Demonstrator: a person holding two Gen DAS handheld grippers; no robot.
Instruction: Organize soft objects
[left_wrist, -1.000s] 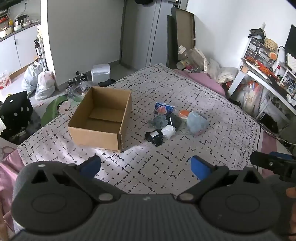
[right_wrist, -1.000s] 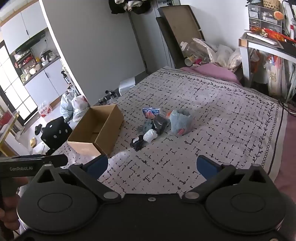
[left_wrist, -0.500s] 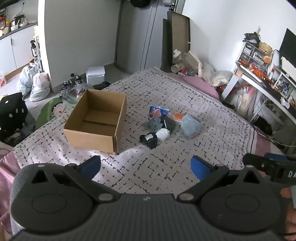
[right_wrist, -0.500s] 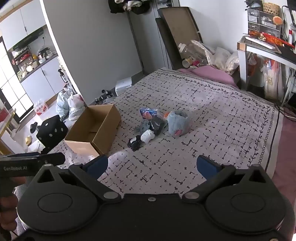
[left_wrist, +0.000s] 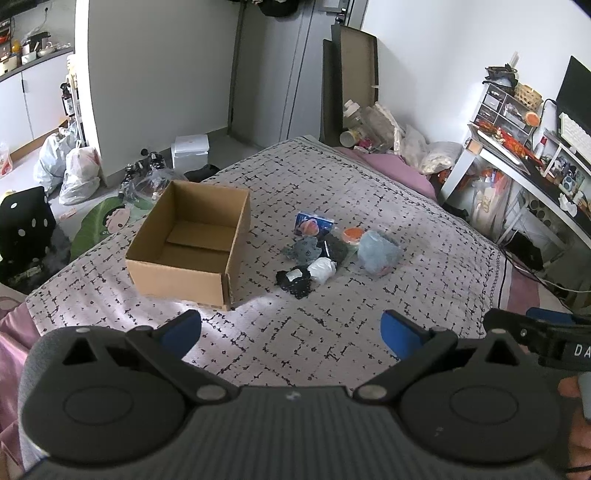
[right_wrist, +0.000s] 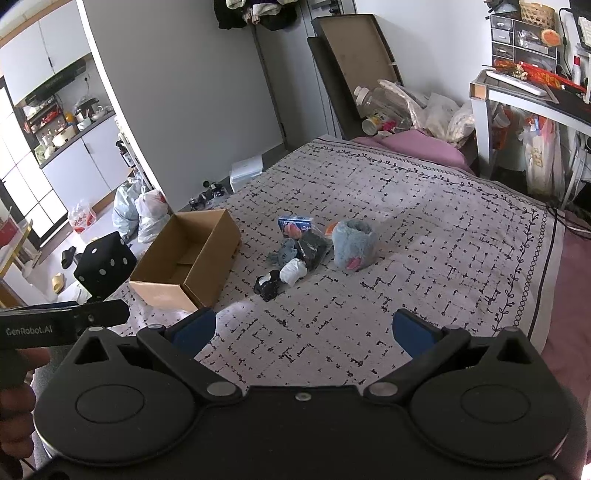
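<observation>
**Soft items heaped mid-bed, box beside them**

Pile (left_wrist: 317, 254): small soft items clustered at the middle of the bed (left_wrist: 369, 325). Includes a blue-grey plush (right_wrist: 352, 245) on the right side, a white bundle (right_wrist: 292, 271), a black bundle (right_wrist: 269, 286) nearest the cameras, and a blue packet (left_wrist: 313, 225) at the far side. Items touch or overlap.

Box (left_wrist: 192, 247): open cardboard, upright, nothing visible inside, just left of the pile on the bed, near the left edge.

Bed: patterned grey-white cover, pink sheet at the margins. Bare cover lies between pile and both grippers, and to the right of the plush.

Room: cluttered worktop (left_wrist: 524, 162) along the right wall; bags (left_wrist: 70, 166) and a black dice cushion (right_wrist: 105, 264) on the floor left of the bed; flat cardboard (right_wrist: 354, 62) leaning at the far wall.

Left gripper (left_wrist: 291, 328): fingers wide apart, holding nothing, above the near bed edge.

Right gripper (right_wrist: 303, 328): fingers wide apart, holding nothing, alongside.
</observation>
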